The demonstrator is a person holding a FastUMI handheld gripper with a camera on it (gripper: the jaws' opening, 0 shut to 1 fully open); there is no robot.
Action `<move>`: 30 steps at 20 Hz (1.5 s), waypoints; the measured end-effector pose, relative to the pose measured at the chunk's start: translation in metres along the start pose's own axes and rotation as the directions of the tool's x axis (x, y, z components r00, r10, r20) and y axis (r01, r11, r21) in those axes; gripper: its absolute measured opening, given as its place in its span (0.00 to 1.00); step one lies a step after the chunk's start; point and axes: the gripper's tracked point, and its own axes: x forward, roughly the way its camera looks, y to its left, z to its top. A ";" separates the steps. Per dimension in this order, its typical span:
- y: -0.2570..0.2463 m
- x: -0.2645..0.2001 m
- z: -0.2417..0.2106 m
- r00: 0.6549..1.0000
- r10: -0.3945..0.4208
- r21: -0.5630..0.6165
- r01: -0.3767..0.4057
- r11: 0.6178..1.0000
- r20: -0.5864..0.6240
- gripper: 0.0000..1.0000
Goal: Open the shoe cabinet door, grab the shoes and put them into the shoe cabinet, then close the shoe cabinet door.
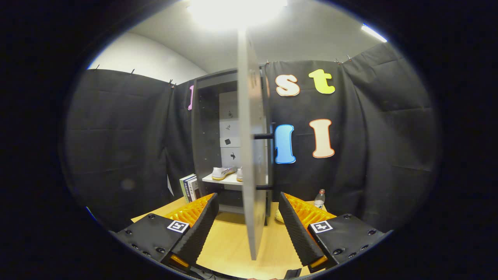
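Now jaws released either side of door [251, 155] edge; shoes [223, 172] on cabinet [202, 128] shelf.

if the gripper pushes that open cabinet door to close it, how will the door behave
The door looks like a flat rigid panel, so it would likely swing as one piece rather than flex. It stands edge-on between the open gripper fingers, so a sideways push near this free edge should turn it easily. The handle offers a firmer hold.
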 end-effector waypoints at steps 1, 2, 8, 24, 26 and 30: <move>-0.018 0.000 0.004 1.000 -0.008 0.014 0.007 1.000 0.012 0.97; -0.034 0.002 0.007 1.000 -0.015 0.019 0.015 1.000 0.023 0.97; -0.101 0.048 0.027 0.997 -0.038 0.031 0.036 0.999 0.068 0.98; -0.082 0.100 0.031 0.993 -0.117 -0.085 0.119 0.989 0.031 0.97; -0.080 0.095 0.034 0.988 -0.148 -0.081 0.151 0.985 0.044 0.96; -0.076 0.092 0.029 0.984 -0.180 -0.015 0.180 0.984 0.017 0.96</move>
